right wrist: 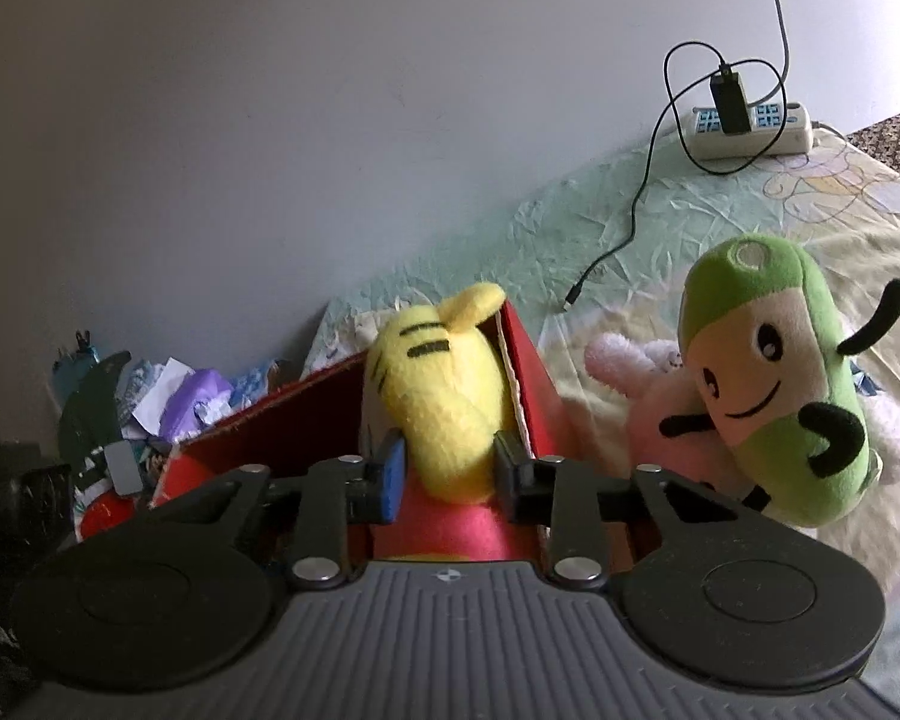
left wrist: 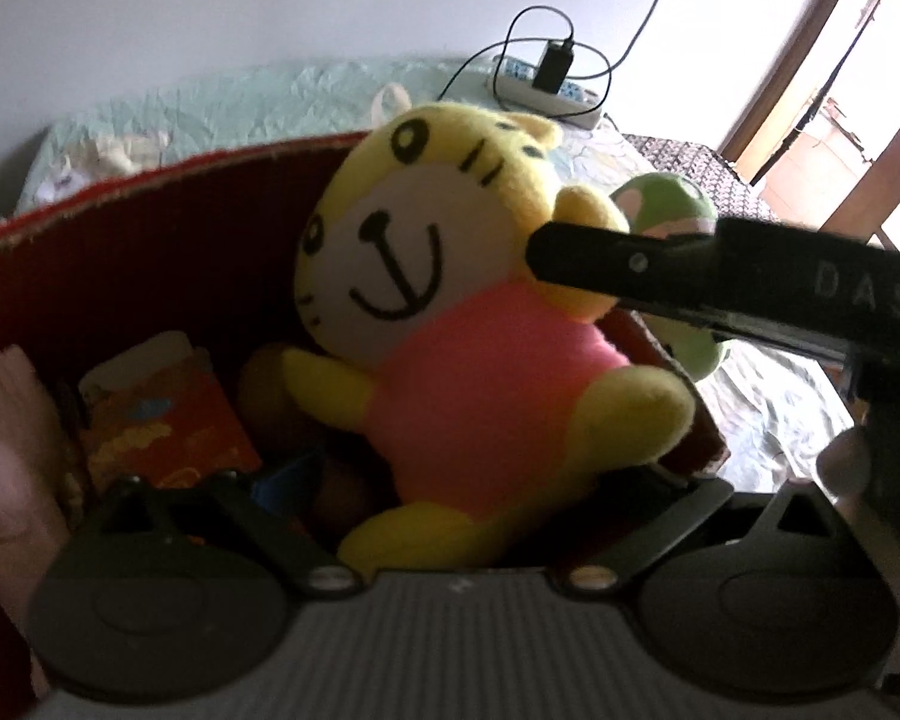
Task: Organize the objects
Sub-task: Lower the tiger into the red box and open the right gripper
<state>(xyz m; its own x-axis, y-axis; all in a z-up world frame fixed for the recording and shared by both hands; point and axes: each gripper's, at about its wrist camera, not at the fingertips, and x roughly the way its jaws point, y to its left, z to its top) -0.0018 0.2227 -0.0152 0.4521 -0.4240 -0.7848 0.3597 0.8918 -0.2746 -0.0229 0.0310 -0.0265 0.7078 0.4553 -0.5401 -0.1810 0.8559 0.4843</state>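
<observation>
A yellow tiger plush (left wrist: 450,324) in a pink shirt sits upright in a red box (left wrist: 150,180), its face towards the left wrist camera. My right gripper (right wrist: 450,468) is shut on the plush's yellow head (right wrist: 438,384) from behind, with both pads pressed into it. One black finger of that gripper (left wrist: 606,264) reaches in from the right in the left wrist view. My left gripper (left wrist: 450,498) hangs over the box in front of the plush, its jaws spread wide and gripping nothing.
A red-orange packet (left wrist: 162,420) and dark items lie in the box. A hand (left wrist: 6,450) is at its left side. A green plush (right wrist: 774,390) and a pink plush (right wrist: 648,396) lie on the bed sheet (right wrist: 660,228) to the right. A power strip (right wrist: 750,126) with cables sits by the wall.
</observation>
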